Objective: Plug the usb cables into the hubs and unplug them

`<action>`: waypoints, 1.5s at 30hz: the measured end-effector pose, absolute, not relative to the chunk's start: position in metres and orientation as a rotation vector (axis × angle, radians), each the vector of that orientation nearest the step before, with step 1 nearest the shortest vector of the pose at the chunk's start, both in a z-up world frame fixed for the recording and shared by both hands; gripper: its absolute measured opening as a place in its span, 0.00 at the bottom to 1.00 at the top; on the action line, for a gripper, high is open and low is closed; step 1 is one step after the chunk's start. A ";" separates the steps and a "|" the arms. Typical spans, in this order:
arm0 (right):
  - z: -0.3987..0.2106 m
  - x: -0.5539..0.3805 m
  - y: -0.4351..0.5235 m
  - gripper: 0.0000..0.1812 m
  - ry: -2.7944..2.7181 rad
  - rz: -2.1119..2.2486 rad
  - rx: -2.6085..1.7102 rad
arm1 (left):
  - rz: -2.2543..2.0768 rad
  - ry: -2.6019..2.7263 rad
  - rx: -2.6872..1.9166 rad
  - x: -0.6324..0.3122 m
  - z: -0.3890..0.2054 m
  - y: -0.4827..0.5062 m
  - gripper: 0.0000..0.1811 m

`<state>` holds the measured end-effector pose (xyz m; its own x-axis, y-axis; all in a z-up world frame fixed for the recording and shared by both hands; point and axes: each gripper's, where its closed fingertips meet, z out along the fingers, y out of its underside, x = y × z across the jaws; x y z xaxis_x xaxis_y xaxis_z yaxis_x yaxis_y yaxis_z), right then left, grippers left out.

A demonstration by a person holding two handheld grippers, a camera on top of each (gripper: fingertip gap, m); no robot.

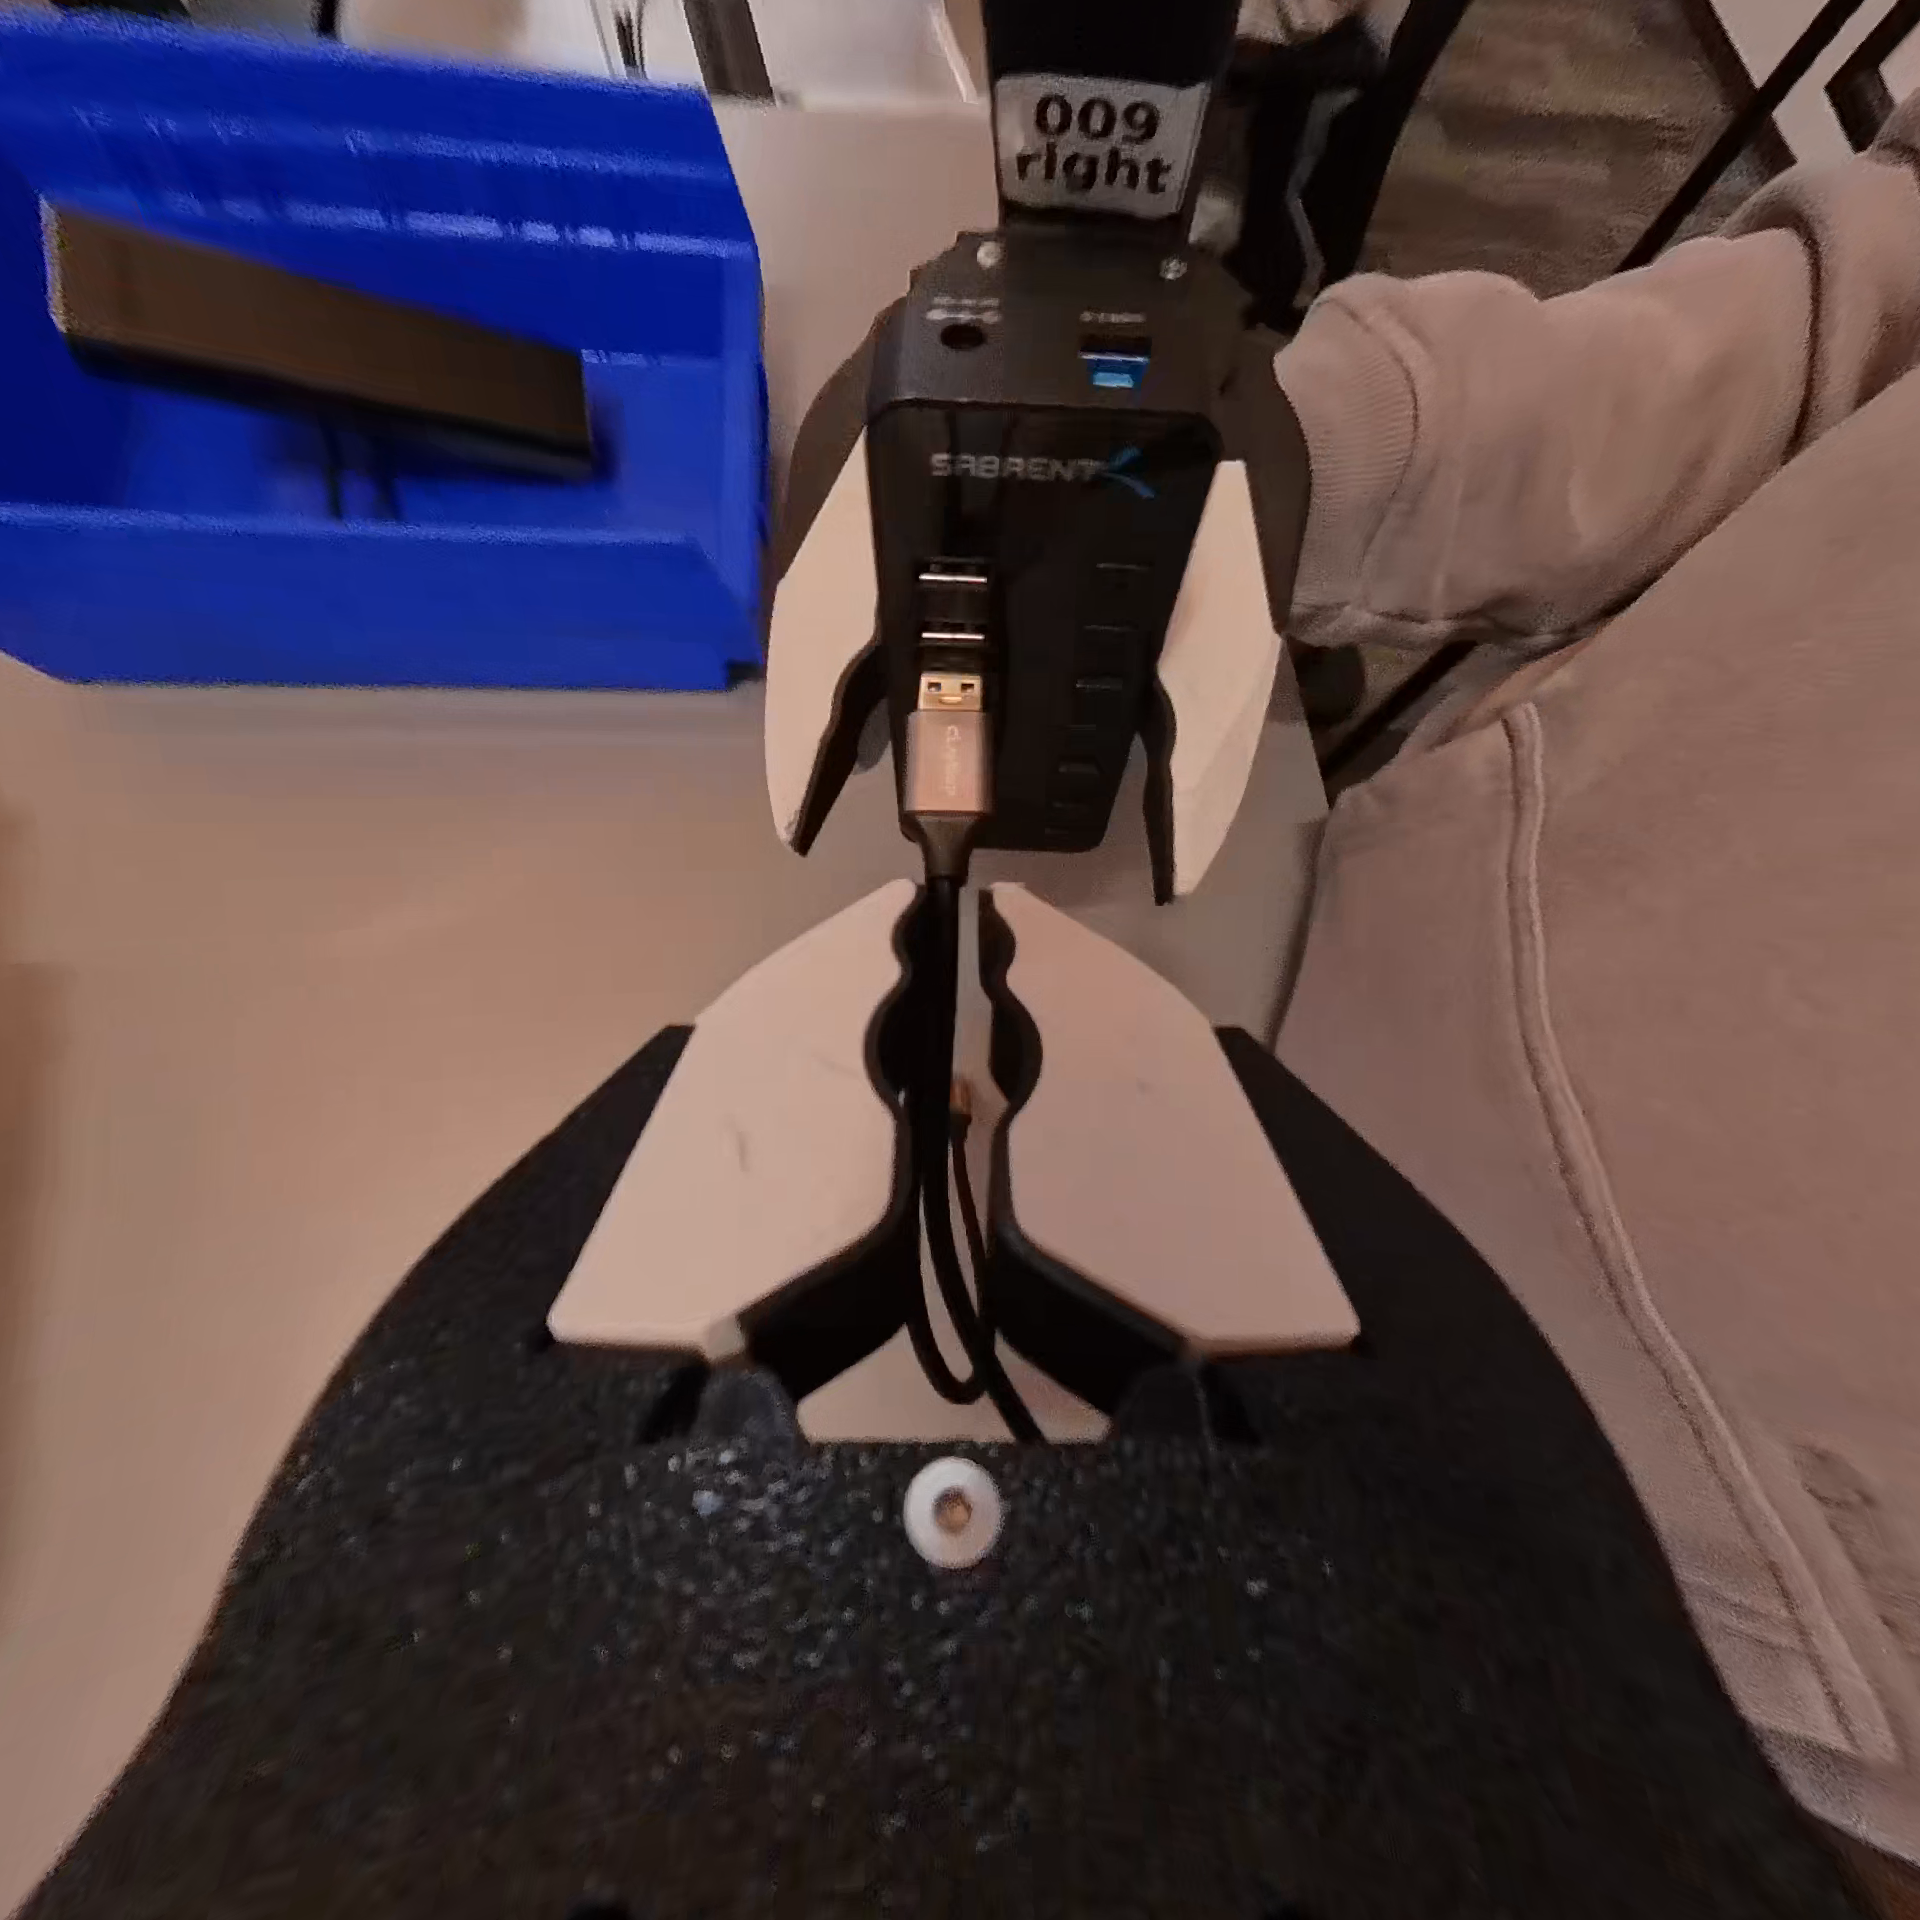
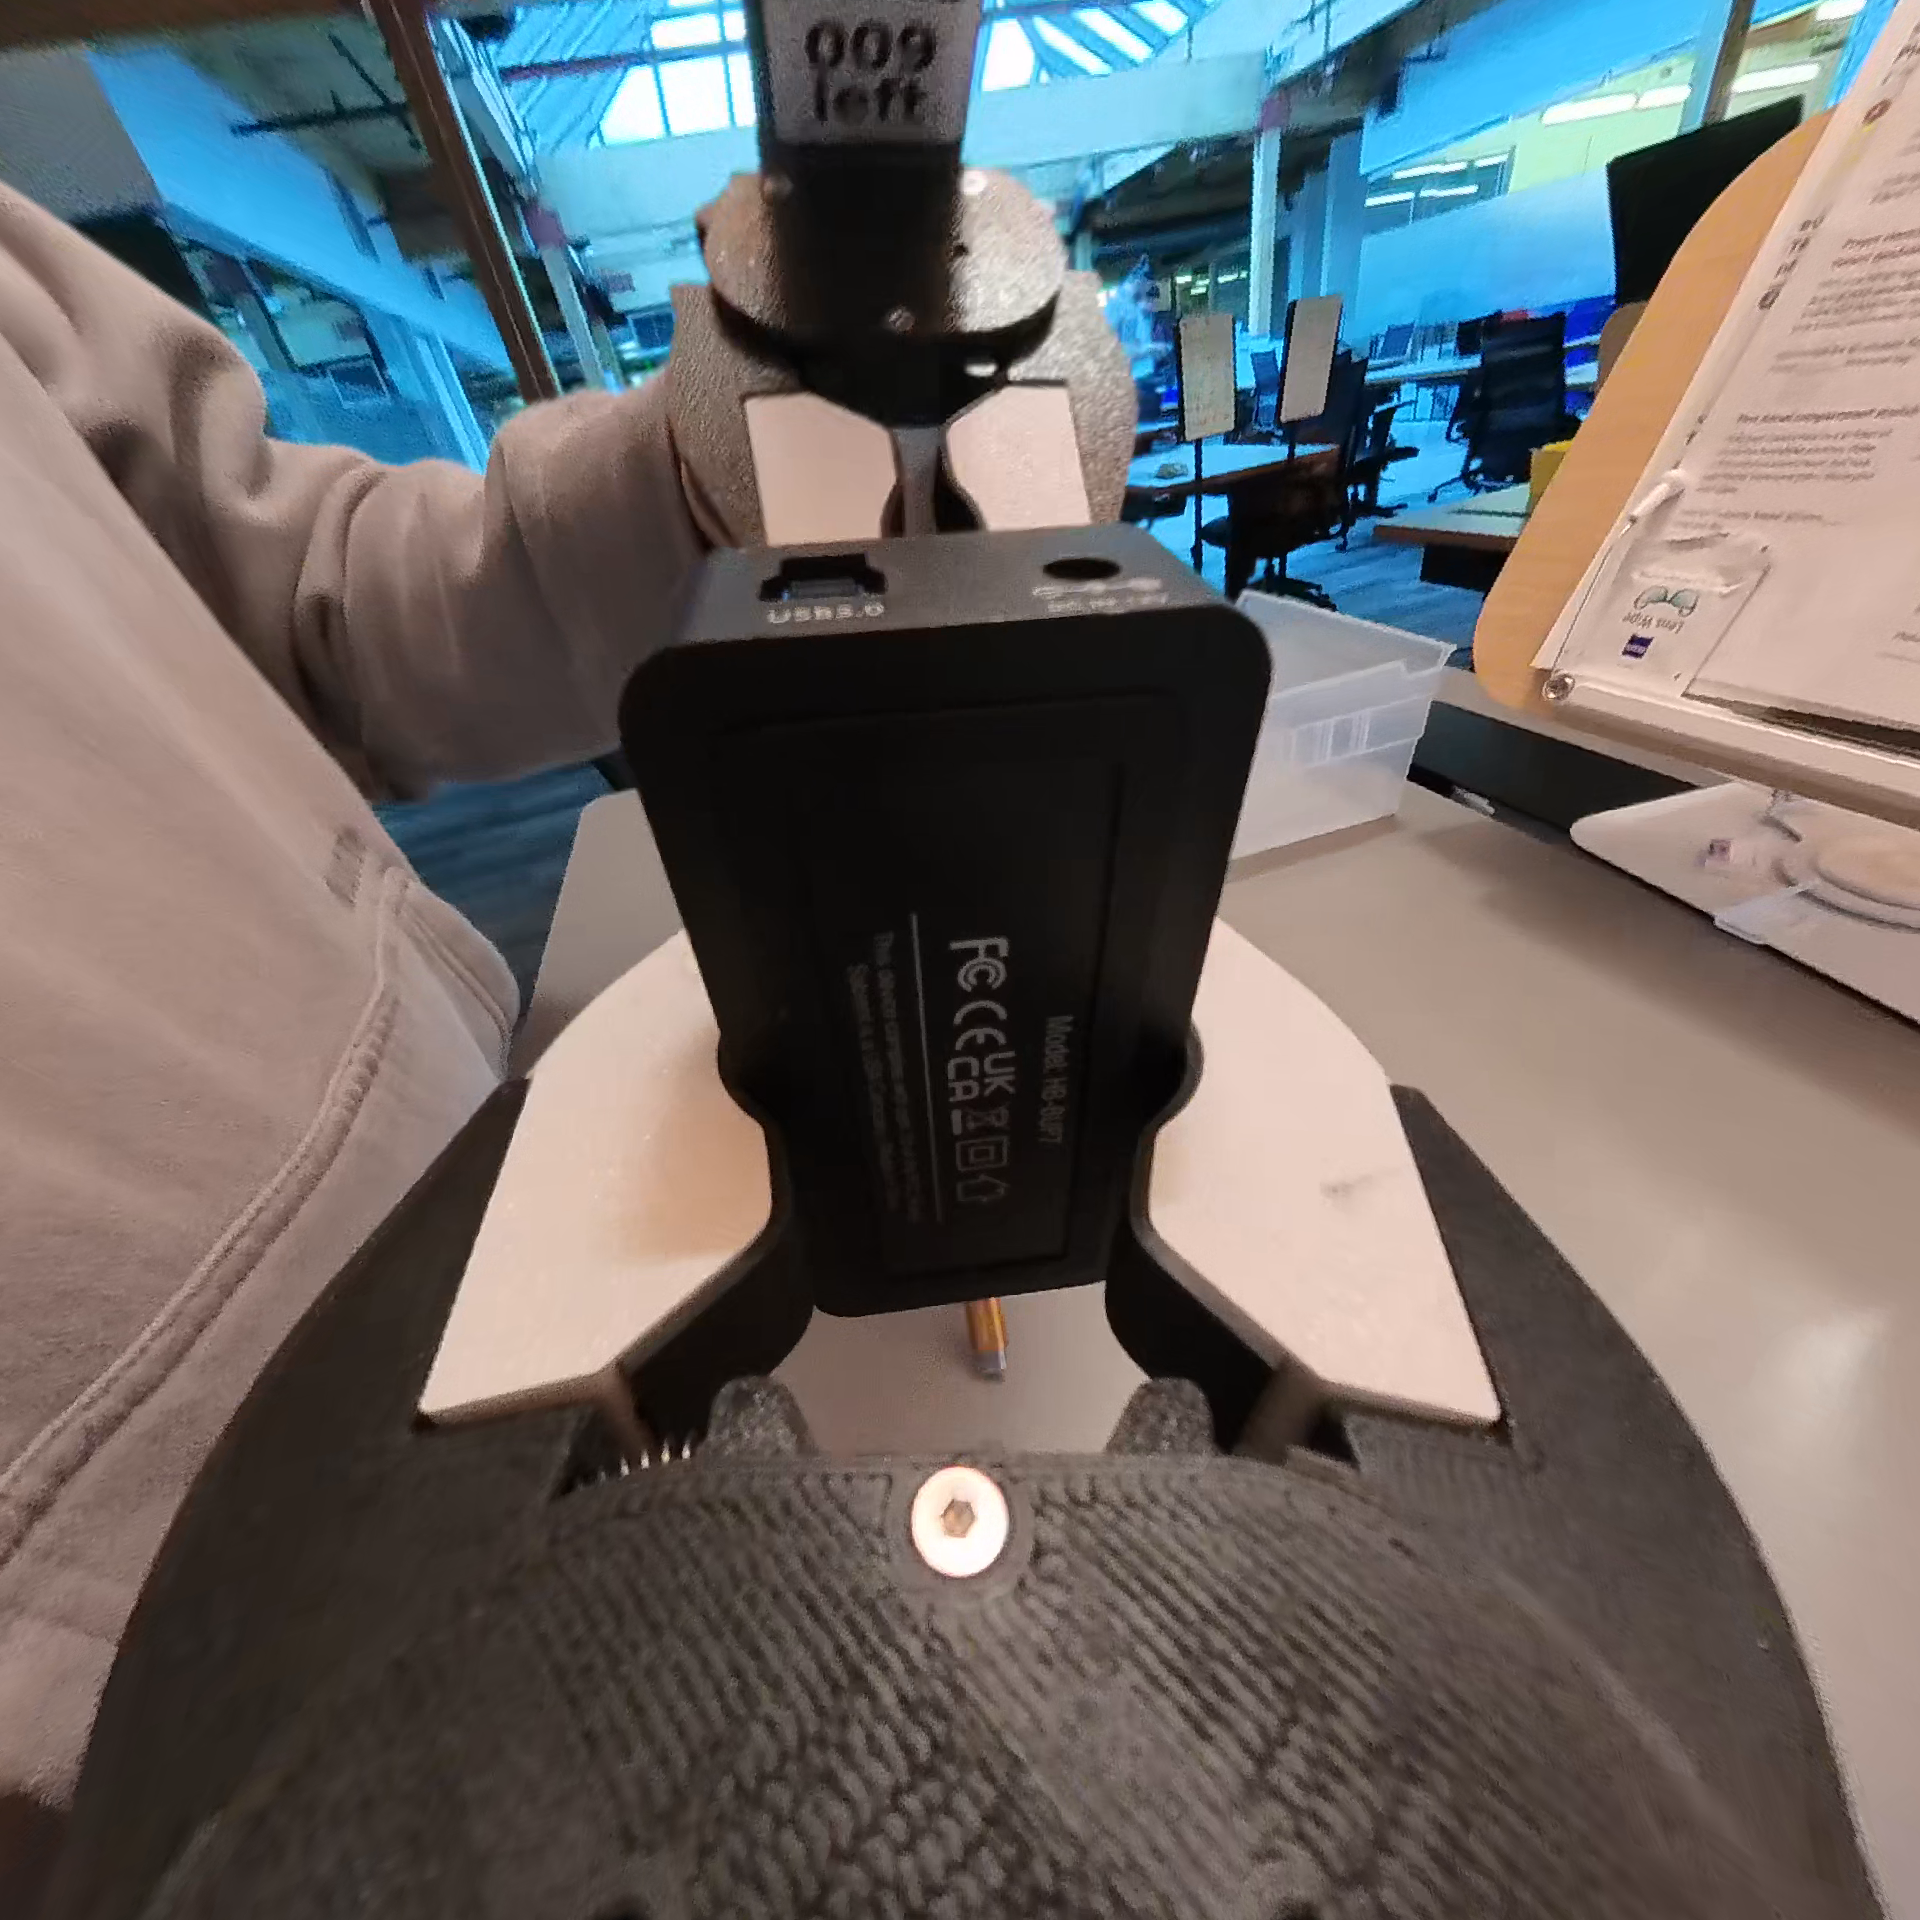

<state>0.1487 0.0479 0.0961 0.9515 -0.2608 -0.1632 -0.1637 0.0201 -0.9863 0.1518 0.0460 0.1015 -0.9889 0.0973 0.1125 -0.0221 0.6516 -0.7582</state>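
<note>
Right gripper (image 2: 961,1132) fingers clamping black hub (image 1: 1039,582) by its sides, holding it above bench (image 1: 312,987), port face turned toward left gripper

Left gripper (image 1: 954,894) fingers pressed together, pinching cable (image 1: 940,1039) just behind plug (image 1: 940,748)

Plug tip lying against hub face just below second port, not seated; insertion or withdrawal, cannot tell

Next, probably: lining plug tip square with port, pushing straight along port axis, hub braced firm

Blue bin (image 1: 364,364) sitting behind

Both tongs, the left tongs (image 1: 953,894) and right tongs (image 2: 956,1049), have pale flat fingers on black speckled bodies with a central silver screw; the person wears a beige sleeve (image 1: 1507,436).
</note>
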 end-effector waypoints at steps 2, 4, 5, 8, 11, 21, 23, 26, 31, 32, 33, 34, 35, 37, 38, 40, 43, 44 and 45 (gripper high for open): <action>0.098 0.149 0.047 0.40 0.342 -0.078 -1.549 | 1.306 -2.736 -0.086 0.150 0.103 0.046 0.07; 0.099 0.148 0.048 0.40 0.337 -0.080 -1.541 | 1.351 -2.749 -0.080 0.151 0.103 0.046 0.11; 0.101 0.147 0.049 0.40 0.333 -0.080 -1.540 | 1.357 -2.747 -0.064 0.151 0.102 0.046 0.13; 0.097 0.144 0.055 0.40 0.308 -0.097 -1.594 | 1.403 -2.706 -0.018 0.150 0.103 0.045 0.16; 0.095 0.142 0.060 0.40 0.297 -0.101 -1.618 | 1.434 -2.667 -0.019 0.146 0.105 0.044 0.09; 0.094 0.139 0.064 0.40 0.300 -0.042 -1.621 | 1.518 -2.706 -0.058 0.145 0.108 0.049 0.09; 0.089 0.136 0.067 0.40 0.287 -0.032 -1.673 | 1.484 -2.754 -0.110 0.144 0.106 0.053 0.08; 0.080 0.135 0.073 0.40 0.286 -0.002 -1.737 | 1.596 -2.680 -0.170 0.133 0.118 0.042 0.00; 0.085 0.127 0.100 0.39 0.253 0.013 -1.664 | 1.671 -2.727 -0.131 0.145 0.152 0.040 0.00; 0.090 0.133 0.097 0.39 0.280 0.001 -1.630 | 1.707 -2.752 -0.114 0.151 0.158 0.045 0.00; 0.091 0.138 0.091 0.39 0.291 -0.039 -1.629 | 1.731 -2.763 -0.104 0.154 0.161 0.051 0.00; 0.092 0.140 0.086 0.39 0.290 -0.055 -1.645 | 1.707 -2.776 -0.094 0.156 0.159 0.059 0.03; 0.093 0.143 0.081 0.39 0.298 -0.078 -1.656 | 1.646 -2.789 -0.074 0.157 0.152 0.066 0.05; 0.098 0.146 0.073 0.39 0.300 -0.103 -1.650 | 1.542 -2.800 -0.033 0.159 0.136 0.077 0.12; 0.101 0.147 0.071 0.39 0.304 -0.109 -1.636 | 1.524 -2.797 -0.024 0.158 0.129 0.080 0.14; 0.101 0.145 0.071 0.39 0.301 -0.081 -1.621 | 1.505 -2.755 0.008 0.154 0.116 0.081 0.15; 0.097 0.140 0.075 0.39 0.298 -0.029 -1.611 | 1.475 -2.708 0.063 0.149 0.096 0.076 0.17; 0.096 0.139 0.077 0.39 0.299 -0.028 -1.612 | 1.488 -2.693 0.073 0.147 0.094 0.074 0.18; 0.093 0.139 0.079 0.38 0.303 -0.038 -1.622 | 1.517 -2.664 0.071 0.143 0.094 0.071 0.21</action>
